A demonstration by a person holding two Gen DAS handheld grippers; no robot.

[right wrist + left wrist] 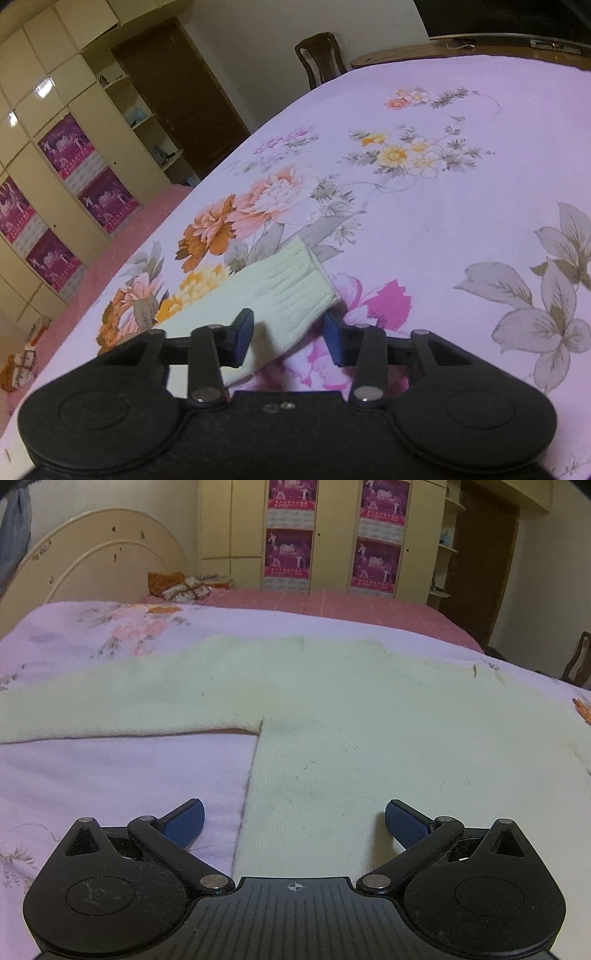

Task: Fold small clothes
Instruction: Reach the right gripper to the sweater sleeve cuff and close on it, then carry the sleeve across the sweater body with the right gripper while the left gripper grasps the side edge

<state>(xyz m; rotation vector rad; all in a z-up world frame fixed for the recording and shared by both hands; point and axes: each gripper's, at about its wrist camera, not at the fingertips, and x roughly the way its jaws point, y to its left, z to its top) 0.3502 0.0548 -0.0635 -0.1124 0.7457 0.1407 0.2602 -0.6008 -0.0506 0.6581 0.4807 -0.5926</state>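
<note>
A pale green knit sweater (332,709) lies flat on the lilac floral bedspread (110,775), one sleeve stretched out to the left. My left gripper (294,821) is open, its blue pads (186,821) straddling the sweater's left body edge near the hem. In the right wrist view, the sweater's other sleeve with its ribbed cuff (295,284) lies on the bedspread (443,184). My right gripper (289,338) is open, its jaws on either side of the sleeve just behind the cuff, not closed on it.
A cream headboard (99,561) and pillows (184,585) stand at the far left, a wardrobe with purple posters (332,535) behind. A dark wooden chair (321,55) and a wooden table (461,48) sit past the bed's far edge.
</note>
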